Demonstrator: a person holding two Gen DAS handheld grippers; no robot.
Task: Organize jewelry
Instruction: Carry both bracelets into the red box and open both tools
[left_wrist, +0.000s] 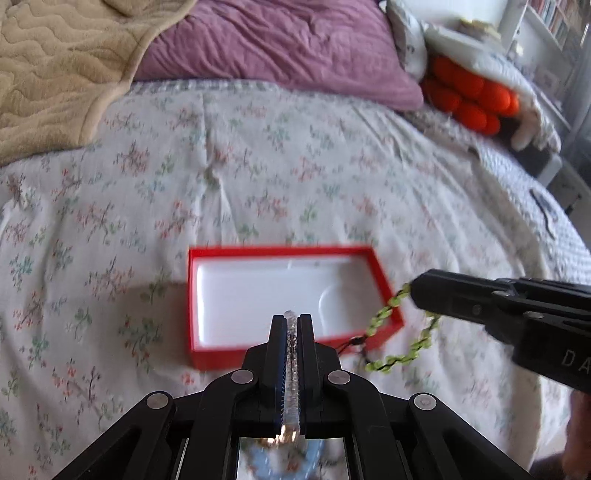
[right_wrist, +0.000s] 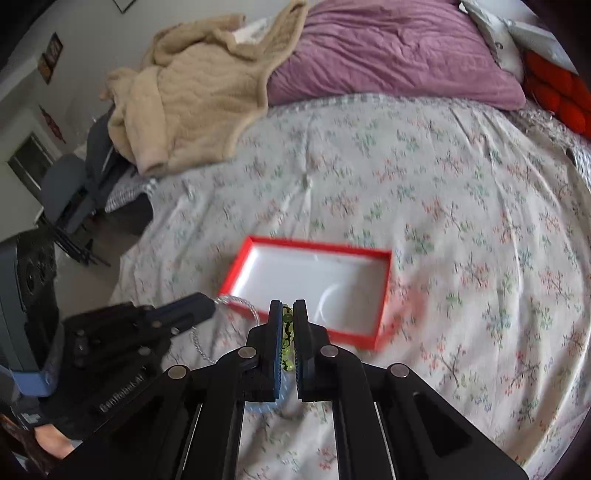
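A red box (left_wrist: 197, 295) with a white inside lies open on the flowered bedspread, also seen in the right wrist view as the red box (right_wrist: 384, 295). My left gripper (left_wrist: 291, 317) is shut on a clear, silvery beaded bracelet (left_wrist: 290, 343) above the box's near edge. From the right wrist view the left gripper (right_wrist: 210, 304) holds that silvery bracelet (right_wrist: 240, 304), which hangs in a loop. My right gripper (right_wrist: 287, 306) is shut on a green-and-black braided bracelet (right_wrist: 286, 328). In the left wrist view the right gripper (left_wrist: 415, 290) dangles the green bracelet (left_wrist: 388, 314) by the box's right corner.
A purple pillow (left_wrist: 280, 48) and a beige blanket (left_wrist: 55, 66) lie at the head of the bed. Orange cushions (left_wrist: 469, 96) sit at the far right. The bed's left edge drops to a floor with a dark chair (right_wrist: 70, 199) and a speaker (right_wrist: 33, 273).
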